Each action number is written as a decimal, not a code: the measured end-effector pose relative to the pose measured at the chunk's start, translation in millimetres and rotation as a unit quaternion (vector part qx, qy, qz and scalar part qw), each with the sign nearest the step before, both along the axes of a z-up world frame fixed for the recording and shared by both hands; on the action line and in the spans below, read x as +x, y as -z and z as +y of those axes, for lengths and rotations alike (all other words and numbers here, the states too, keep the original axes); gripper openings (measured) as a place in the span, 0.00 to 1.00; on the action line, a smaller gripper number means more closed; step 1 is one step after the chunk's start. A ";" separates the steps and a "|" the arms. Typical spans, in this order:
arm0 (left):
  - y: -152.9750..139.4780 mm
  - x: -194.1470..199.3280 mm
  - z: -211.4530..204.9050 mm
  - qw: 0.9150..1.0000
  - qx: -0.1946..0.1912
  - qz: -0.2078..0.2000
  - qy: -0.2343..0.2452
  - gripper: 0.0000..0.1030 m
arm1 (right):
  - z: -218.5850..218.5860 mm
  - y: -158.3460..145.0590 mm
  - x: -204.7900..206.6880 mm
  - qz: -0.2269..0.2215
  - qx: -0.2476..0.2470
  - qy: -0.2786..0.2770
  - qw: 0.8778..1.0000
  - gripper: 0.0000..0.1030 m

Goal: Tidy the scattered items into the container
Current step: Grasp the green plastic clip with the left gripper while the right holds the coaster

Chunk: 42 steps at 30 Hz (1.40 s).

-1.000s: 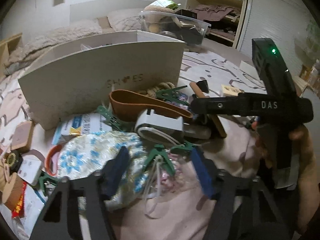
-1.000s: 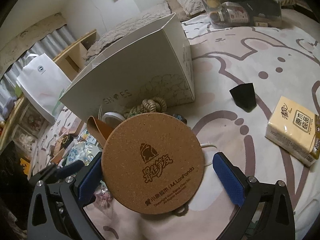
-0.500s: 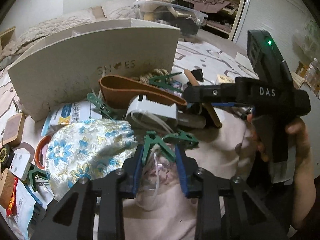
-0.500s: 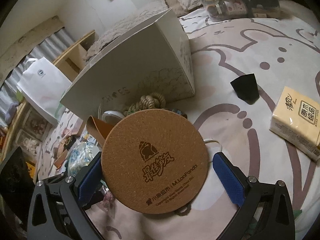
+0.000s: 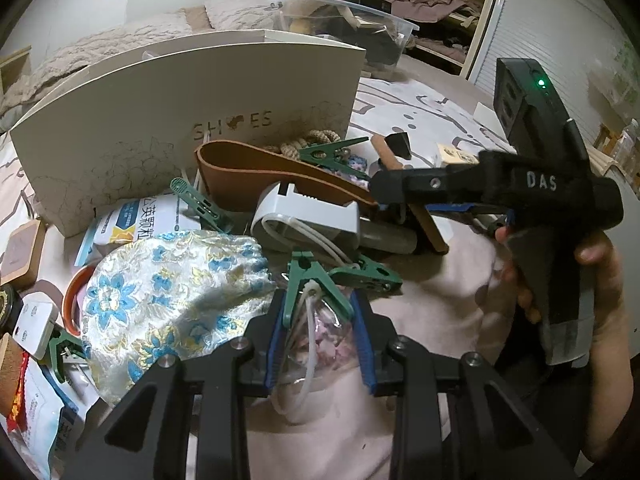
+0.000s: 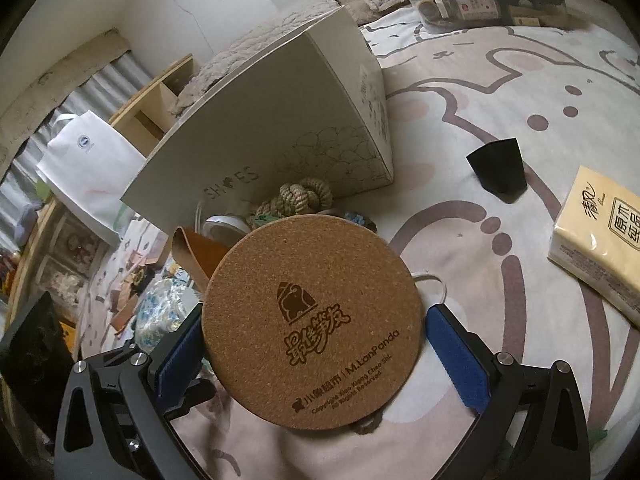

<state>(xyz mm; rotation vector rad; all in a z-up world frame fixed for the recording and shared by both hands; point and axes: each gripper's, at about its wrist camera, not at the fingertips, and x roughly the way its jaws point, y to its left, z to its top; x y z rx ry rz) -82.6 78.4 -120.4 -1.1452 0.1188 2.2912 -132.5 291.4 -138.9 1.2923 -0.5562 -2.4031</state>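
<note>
Left gripper [image 5: 318, 334]: we find its jaws have just been closing and now clench the small clear bag of pink pieces [image 5: 324, 338], with the green plastic clothes peg [image 5: 310, 288] clipped at the bag's top.
Right gripper [image 6: 316, 354]: we see the round cork coaster with a printed logo [image 6: 312, 320] held between its blue pads.
Container: the white cardboard shoe box [image 5: 192, 120] stands beyond the clutter on the bed, its opening facing up.
Hazard: a white cord [image 5: 296, 236] from the grey-white device [image 5: 308, 216] runs across the peg; in our judgement it may drag along.
Recommended handling: we advise lifting the bag straight up, checking that the cord falls free, then clearing the box wall before letting go.
</note>
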 end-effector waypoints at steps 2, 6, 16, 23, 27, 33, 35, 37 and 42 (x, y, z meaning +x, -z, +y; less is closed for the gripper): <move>-0.1 -1.1 -1.3 1.000 0.003 -0.001 -0.005 0.30 | -2.1 -1.0 -0.1 0.003 0.009 0.003 1.000 1.00; -0.2 -2.8 -5.6 1.000 0.011 -0.004 -0.015 0.30 | -0.8 -4.0 1.8 0.010 0.001 0.003 1.000 1.00; 0.7 -5.7 -10.5 0.999 0.018 -0.003 -0.030 0.31 | 1.6 -4.7 3.9 0.007 -0.008 0.030 1.000 0.96; -1.1 -3.4 -6.0 1.000 0.008 0.013 -0.027 0.36 | 7.6 -12.1 6.7 0.022 -0.032 0.041 0.998 0.96; -2.5 -2.8 -6.7 0.999 0.012 0.021 -0.025 0.36 | 8.5 -11.9 6.3 0.019 -0.036 0.044 0.998 0.96; -5.6 -2.0 -6.8 0.999 0.015 0.023 -0.021 0.29 | 11.8 -15.6 9.0 0.028 -0.044 0.052 0.997 0.96; -6.3 -1.5 -7.0 0.999 0.015 0.025 -0.020 0.29 | 13.4 -16.0 9.5 0.030 -0.048 0.053 0.997 0.96; -7.0 -2.5 -7.0 0.999 0.015 0.025 -0.020 0.29 | 14.7 -16.8 10.1 0.032 -0.051 0.055 0.997 0.96; -13.3 -3.3 -13.4 0.999 0.025 0.032 -0.031 0.29 | 16.4 -19.1 11.4 0.037 -0.062 0.054 0.996 0.96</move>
